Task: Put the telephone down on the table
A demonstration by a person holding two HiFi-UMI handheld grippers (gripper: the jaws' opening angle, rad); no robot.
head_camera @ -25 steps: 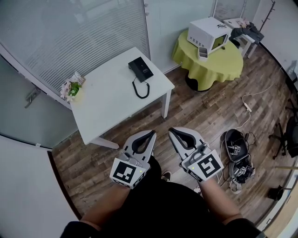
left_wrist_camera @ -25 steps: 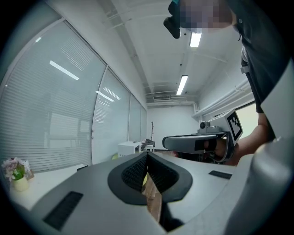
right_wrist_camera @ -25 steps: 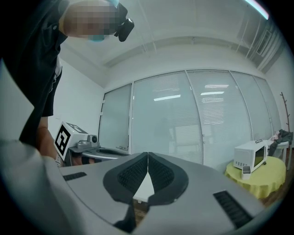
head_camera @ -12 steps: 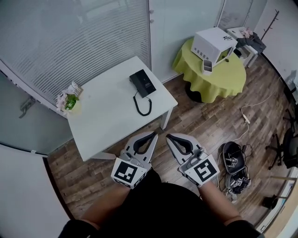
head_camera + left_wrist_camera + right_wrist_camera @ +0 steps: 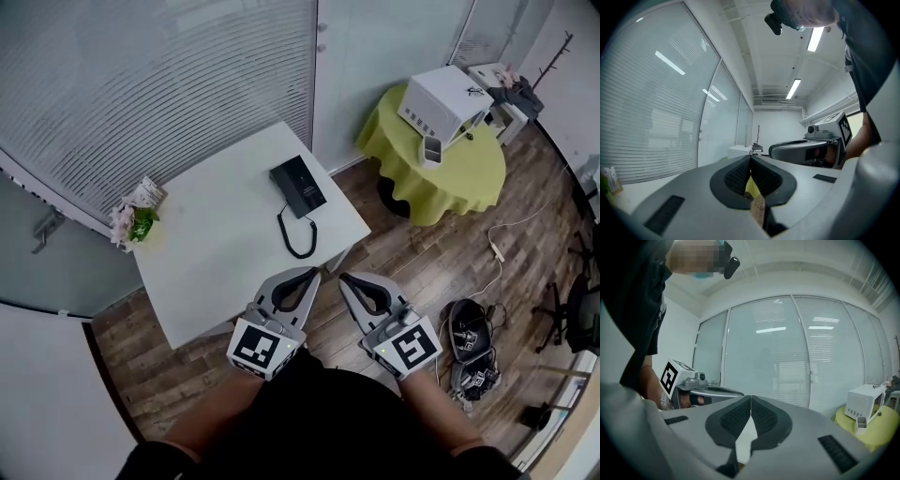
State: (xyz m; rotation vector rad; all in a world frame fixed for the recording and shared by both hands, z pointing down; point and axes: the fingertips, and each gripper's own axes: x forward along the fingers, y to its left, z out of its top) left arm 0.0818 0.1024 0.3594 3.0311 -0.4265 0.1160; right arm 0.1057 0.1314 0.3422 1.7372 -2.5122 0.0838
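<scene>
A black telephone (image 5: 299,186) lies on the white table (image 5: 221,236) near its right side, its coiled cord (image 5: 298,235) looping toward the front edge. My left gripper (image 5: 310,272) hovers just off the table's near right corner, shut with nothing between its jaws. My right gripper (image 5: 345,277) hangs beside it over the wooden floor, also shut and empty. In the left gripper view the left gripper (image 5: 750,157) points level across the room, with the right gripper's body (image 5: 806,150) alongside. In the right gripper view the right gripper (image 5: 750,397) has its tips together.
A small bunch of flowers (image 5: 133,217) sits at the table's left edge. A round table with a yellow-green cloth (image 5: 441,171) carries a white microwave (image 5: 444,96). Shoes and cables (image 5: 472,343) lie on the floor at right. Glass walls with blinds (image 5: 159,75) stand behind.
The view has shifted: the white table and telephone now sit nearer to both grippers, and the left gripper's tip reaches the table's near corner. Both grippers stay shut.
</scene>
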